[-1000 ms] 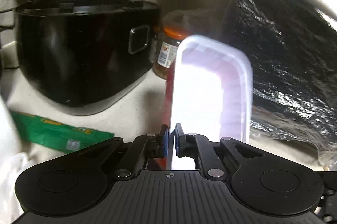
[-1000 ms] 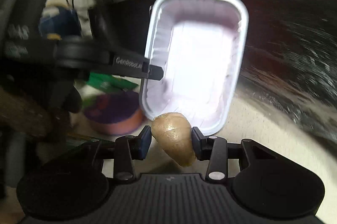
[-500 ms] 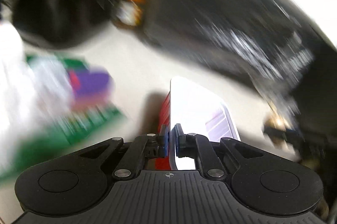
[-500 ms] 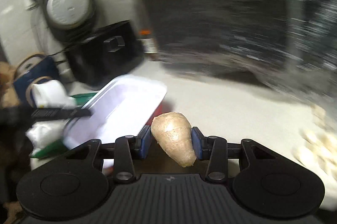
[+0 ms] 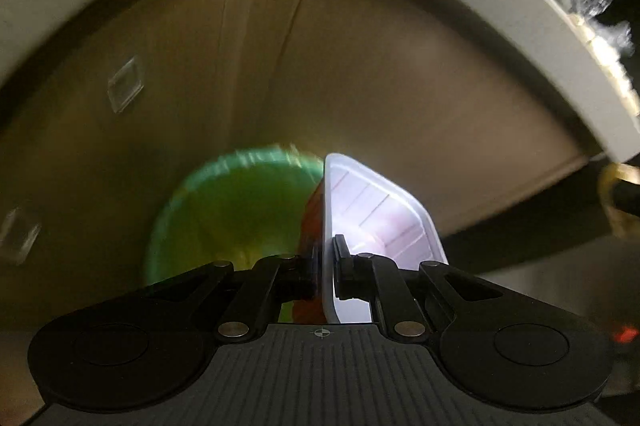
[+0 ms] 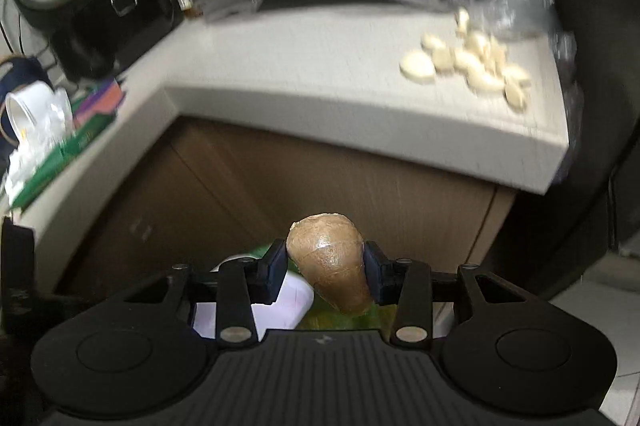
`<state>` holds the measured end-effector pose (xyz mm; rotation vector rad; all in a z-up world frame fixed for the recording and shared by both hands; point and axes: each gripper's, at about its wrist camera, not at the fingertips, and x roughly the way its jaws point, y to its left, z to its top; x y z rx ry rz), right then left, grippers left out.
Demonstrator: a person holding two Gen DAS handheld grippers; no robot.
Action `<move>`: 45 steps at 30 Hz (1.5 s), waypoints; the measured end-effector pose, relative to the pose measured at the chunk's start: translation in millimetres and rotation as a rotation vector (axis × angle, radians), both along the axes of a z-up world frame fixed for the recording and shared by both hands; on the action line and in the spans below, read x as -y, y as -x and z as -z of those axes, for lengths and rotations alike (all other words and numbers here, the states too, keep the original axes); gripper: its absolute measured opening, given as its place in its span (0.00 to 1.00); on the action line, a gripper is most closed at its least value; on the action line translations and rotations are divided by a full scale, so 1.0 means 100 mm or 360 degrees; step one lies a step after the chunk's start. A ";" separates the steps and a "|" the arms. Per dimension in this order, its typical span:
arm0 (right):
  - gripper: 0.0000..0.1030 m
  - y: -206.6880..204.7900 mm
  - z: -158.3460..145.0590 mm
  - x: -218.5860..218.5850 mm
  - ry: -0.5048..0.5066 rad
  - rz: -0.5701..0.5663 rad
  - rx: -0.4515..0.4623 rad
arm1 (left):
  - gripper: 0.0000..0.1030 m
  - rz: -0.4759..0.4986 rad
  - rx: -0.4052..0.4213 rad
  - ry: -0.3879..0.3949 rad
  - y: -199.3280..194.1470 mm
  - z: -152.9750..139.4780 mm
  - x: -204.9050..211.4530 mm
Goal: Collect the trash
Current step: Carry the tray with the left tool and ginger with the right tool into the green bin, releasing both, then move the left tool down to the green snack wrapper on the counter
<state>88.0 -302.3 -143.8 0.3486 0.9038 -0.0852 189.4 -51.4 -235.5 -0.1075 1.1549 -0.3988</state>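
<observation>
**Both grippers carry trash down toward the green bin**

The left gripper (image 5: 327, 268) is pinched narrow on the rim of a white plastic tray (image 5: 380, 214), holding it edge-on so it drops cleanly instead of catching flat. Just beyond it lies the green bin (image 5: 224, 214), blurred, in front of the brown cabinet doors (image 5: 360, 65) under the tabletop (image 5: 500, 5). The right gripper (image 6: 325, 272) clamps a brown ginger-like piece (image 6: 328, 266) across its middle; the tray and a sliver of green show just below it in that view, so both loads appear poised for release. The tabletop's overhanging edge (image 6: 360, 113) sits above and behind, bearing peeled garlic cloves (image 6: 468, 65) and clutter at left. Room looks free downward; backing up too steeply could strike that edge.
</observation>
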 end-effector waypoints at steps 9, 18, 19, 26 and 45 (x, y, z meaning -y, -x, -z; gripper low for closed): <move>0.39 -0.15 0.47 -0.20 0.0120 -0.0277 -0.0237 | 0.17 -0.0307 -0.0286 -0.0062 -0.20 1.43 -0.28; 0.39 -0.73 1.13 -0.61 -0.0011 -0.0613 -0.0405 | 0.17 -0.0604 -0.0297 0.0220 0.42 0.69 -0.72; 0.39 -0.75 1.23 -0.67 -0.0031 -0.0636 -0.0415 | 0.17 -0.0620 -0.0280 0.0260 0.50 0.54 -0.75; 0.43 -1.27 1.70 -0.91 -0.0121 -0.0650 -0.0545 | 0.17 -0.0675 0.0007 0.0345 0.84 -0.55 -0.82; 0.59 -1.14 -0.34 -1.06 0.0013 -0.0680 0.0071 | 0.17 -0.0966 0.0543 0.0078 0.69 -2.17 -1.48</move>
